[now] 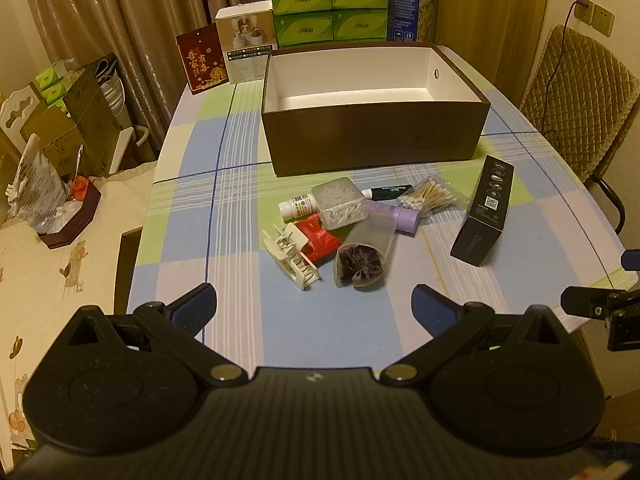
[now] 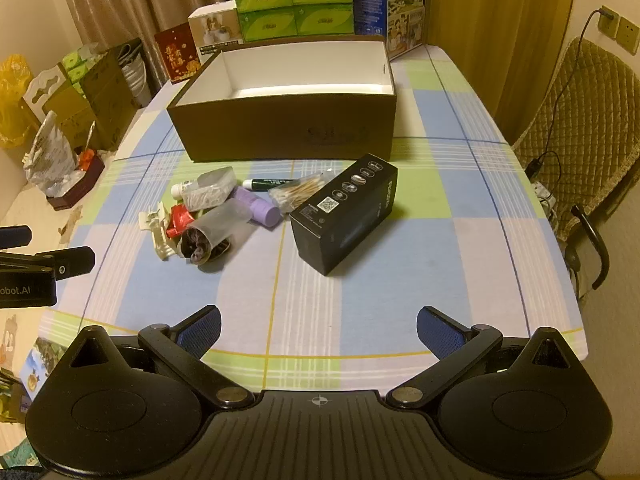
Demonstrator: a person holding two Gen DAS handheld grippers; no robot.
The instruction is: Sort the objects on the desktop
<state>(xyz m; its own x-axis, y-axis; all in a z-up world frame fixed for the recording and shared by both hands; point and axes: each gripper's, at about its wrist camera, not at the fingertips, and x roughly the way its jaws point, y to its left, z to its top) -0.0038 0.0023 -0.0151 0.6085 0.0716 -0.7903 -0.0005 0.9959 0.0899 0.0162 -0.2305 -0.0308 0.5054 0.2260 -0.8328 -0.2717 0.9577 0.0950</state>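
Note:
A pile of small items lies mid-table: a white hair claw (image 1: 291,255), a red packet (image 1: 320,237), a clear tub of swabs (image 1: 343,203), a white bottle (image 1: 298,205), a purple bottle (image 1: 396,216), a bag of cotton swabs (image 1: 430,197), a dark tube (image 1: 386,191) and a clear bag with a dark scrunchie (image 1: 360,258). A black box (image 1: 484,210) lies to the right. A big empty brown box (image 1: 374,136) stands behind. My left gripper (image 1: 314,306) is open, short of the pile. My right gripper (image 2: 318,328) is open, short of the black box (image 2: 346,210).
The checked tablecloth (image 2: 360,300) covers the table. Green tissue packs (image 1: 330,8), a white carton (image 1: 245,46), a red card (image 1: 202,60) and a blue milk carton (image 2: 390,4) stand at the back. A quilted chair (image 2: 576,136) is at right. Clutter sits at left (image 1: 64,196).

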